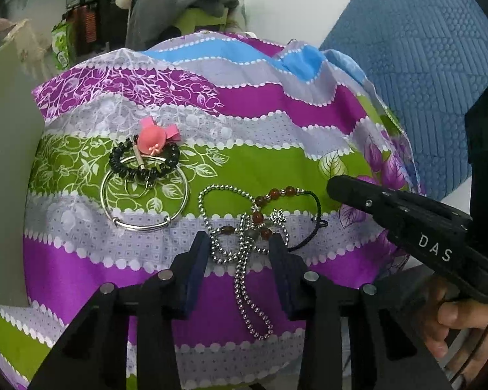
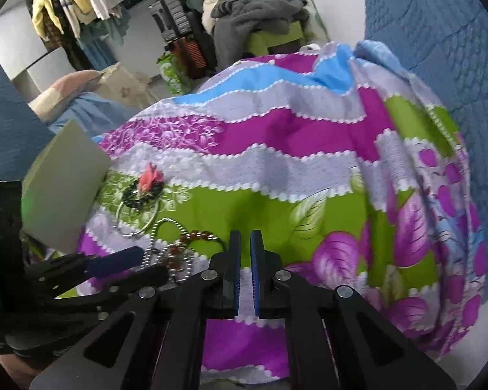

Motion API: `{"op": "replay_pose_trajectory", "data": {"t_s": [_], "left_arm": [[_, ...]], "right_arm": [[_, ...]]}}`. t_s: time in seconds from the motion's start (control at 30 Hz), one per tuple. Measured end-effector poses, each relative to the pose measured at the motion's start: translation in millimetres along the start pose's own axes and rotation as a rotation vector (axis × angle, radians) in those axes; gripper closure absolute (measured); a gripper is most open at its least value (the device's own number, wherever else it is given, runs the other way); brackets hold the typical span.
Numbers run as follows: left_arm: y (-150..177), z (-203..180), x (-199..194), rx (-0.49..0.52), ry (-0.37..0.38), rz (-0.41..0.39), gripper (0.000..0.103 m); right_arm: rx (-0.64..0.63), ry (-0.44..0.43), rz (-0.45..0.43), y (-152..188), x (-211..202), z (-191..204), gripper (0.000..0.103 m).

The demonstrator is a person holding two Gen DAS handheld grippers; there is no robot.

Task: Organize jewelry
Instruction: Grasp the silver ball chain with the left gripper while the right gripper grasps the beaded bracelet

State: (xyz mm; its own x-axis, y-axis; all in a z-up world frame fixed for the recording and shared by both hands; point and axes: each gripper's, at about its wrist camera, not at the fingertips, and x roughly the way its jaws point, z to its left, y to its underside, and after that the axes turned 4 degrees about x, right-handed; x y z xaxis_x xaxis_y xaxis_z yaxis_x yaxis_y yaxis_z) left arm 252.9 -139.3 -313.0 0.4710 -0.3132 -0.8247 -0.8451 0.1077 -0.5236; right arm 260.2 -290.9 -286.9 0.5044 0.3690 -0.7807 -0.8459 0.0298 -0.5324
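Left gripper (image 1: 240,243) jaws apart, straddling a silver ball-bead chain (image 1: 244,260) tangled with an amber-bead cord bracelet (image 1: 270,201). Right gripper (image 2: 245,243) jaws together, empty, over open striped floral cloth (image 2: 309,162). Silver bangle (image 1: 144,195), black coil hair tie (image 1: 140,162) crowd the grey box (image 1: 6,178) edge.

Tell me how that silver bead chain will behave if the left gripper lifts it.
The bead chain lies in loose loops, so it will probably droop. It tangles with the red-bead bracelet, which may come along.

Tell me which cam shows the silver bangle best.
Left wrist view: the silver bangle lies whole and sharp on the striped cloth, partly under a black coiled hair tie. The right wrist view shows it small, blurred, near the left edge.
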Motion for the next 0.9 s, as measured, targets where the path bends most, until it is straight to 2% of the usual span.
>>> {"op": "replay_pose_trajectory", "data": {"t_s": [0.07, 0.13, 0.17, 0.27, 0.4, 0.47, 0.5, 0.53, 0.67, 0.9], "left_arm": [[0.4, -1.7, 1.5, 0.017, -0.026, 0.002, 0.084], [0.8, -0.9, 2.7, 0.022, -0.029, -0.002, 0.091], [1.3, 1.3, 2.4, 0.015, -0.023, -0.002, 0.095], [2.3, 5.7, 1.3, -0.006, -0.010, -0.006, 0.097], [4.0, 10.2, 0.0, -0.036, 0.009, -0.011, 0.098], [5.7, 13.0, -2.2, -0.047, 0.020, -0.013, 0.098], [5.8, 13.8, -2.8, -0.052, 0.023, -0.012, 0.099], [5.6, 14.7, -4.4, -0.060, 0.026, -0.015, 0.099], [2.8, 21.1, -13.5, -0.099, 0.036, -0.038, 0.099], [1.4, 30.5, -37.1, -0.120, 0.033, -0.047, 0.099]], "right_arm": [[0.000, -0.030, 0.009, -0.1, 1.7, 2.2, 0.093], [0.000, -0.055, 0.015, 0.0, 3.7, 4.8, 0.081], [0.000, -0.060, 0.017, -0.2, 4.7, 6.1, 0.081], [-0.003, -0.070, 0.039, 0.8, 10.7, 9.4, 0.080], [-0.049, -0.039, 0.092, 6.1, 24.4, 18.5, 0.080], [-0.086, -0.005, 0.091, 8.7, 26.6, 23.9, 0.081], [-0.097, 0.007, 0.089, 9.1, 27.4, 25.6, 0.086], [-0.110, 0.026, 0.085, 9.4, 28.3, 26.9, 0.096], [-0.144, 0.085, 0.082, 10.1, 30.7, 31.7, 0.099], [-0.113, 0.088, 0.030, 1.0, 7.6, 42.4, 0.101]]}}
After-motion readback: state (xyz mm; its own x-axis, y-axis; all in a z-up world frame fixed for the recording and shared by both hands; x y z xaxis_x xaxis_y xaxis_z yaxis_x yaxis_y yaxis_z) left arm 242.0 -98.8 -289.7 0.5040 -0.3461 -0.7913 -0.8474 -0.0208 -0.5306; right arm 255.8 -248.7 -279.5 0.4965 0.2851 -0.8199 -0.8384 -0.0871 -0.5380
